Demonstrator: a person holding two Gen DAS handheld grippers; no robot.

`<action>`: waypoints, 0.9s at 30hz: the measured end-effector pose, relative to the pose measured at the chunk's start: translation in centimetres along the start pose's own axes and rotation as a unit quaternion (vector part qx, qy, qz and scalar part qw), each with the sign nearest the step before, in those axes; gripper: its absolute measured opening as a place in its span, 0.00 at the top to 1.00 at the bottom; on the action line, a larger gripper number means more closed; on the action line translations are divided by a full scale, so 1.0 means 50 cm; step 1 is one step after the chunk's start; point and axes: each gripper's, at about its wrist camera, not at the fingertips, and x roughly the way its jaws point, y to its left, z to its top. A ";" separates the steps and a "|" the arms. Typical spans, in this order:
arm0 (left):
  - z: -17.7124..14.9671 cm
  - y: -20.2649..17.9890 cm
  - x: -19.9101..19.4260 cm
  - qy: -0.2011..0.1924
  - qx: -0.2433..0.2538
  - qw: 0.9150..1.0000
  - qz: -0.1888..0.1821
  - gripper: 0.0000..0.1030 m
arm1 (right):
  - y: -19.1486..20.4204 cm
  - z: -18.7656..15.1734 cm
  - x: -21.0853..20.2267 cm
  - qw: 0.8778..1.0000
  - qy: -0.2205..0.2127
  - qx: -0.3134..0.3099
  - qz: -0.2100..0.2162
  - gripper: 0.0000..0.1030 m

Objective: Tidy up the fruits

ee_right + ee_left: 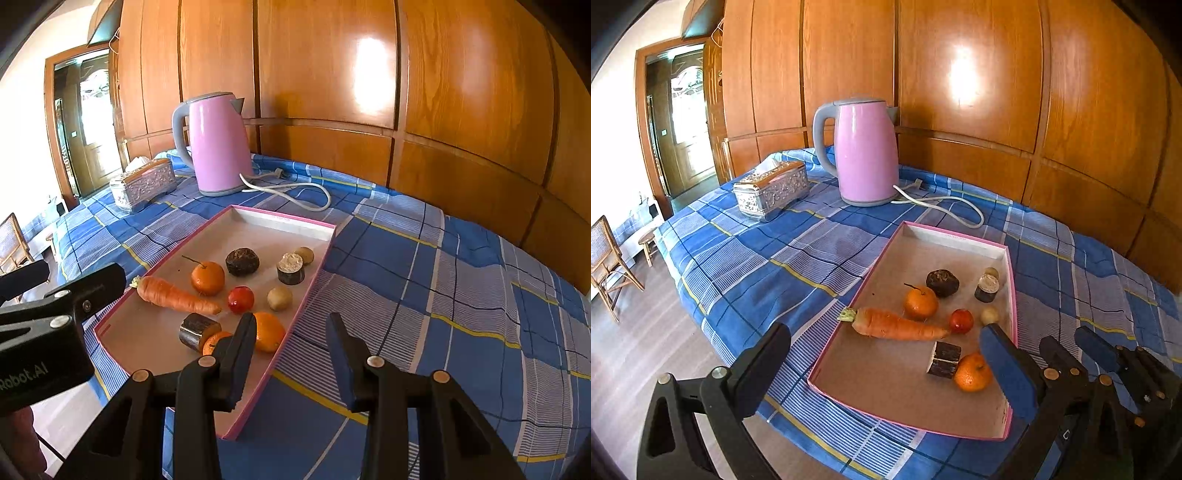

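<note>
Both grippers, left [886,373] and right [291,354], hang with jaws wide apart, holding nothing, at the tray's [258,212] near end. In the tray lie a carrot [897,325], oranges [921,302], a tomato [241,300]; the kettle [866,151] stands beyond

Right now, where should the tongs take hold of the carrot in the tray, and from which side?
Grip the carrot from above at its thick half near the green top, fingers across its width. It lies flat on the tray, with open floor beside it there.
</note>
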 end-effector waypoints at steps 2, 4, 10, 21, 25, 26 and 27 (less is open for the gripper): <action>0.001 0.001 0.000 -0.001 -0.001 1.000 0.000 0.00 | 0.001 0.000 0.000 1.000 0.000 0.000 0.000 0.62; 0.000 0.001 -0.001 -0.001 -0.001 1.000 0.001 0.00 | 0.001 0.001 0.000 1.000 0.000 -0.002 0.001 0.62; 0.001 0.001 -0.003 -0.001 -0.005 1.000 0.000 0.00 | 0.003 0.001 -0.001 1.000 0.001 -0.005 0.001 0.62; 0.005 0.004 -0.003 0.001 -0.008 1.000 0.000 0.00 | 0.003 0.001 0.001 1.000 0.003 -0.004 0.001 0.62; 0.005 0.003 -0.002 0.001 -0.009 1.000 0.000 0.00 | 0.003 0.001 0.001 1.000 0.003 -0.005 0.000 0.62; 0.004 0.004 -0.002 0.001 -0.009 1.000 0.000 0.00 | 0.003 0.001 0.001 1.000 0.003 -0.005 0.001 0.62; 0.004 0.004 -0.002 0.002 -0.009 1.000 0.000 0.00 | 0.003 0.001 0.001 1.000 0.003 -0.004 0.001 0.62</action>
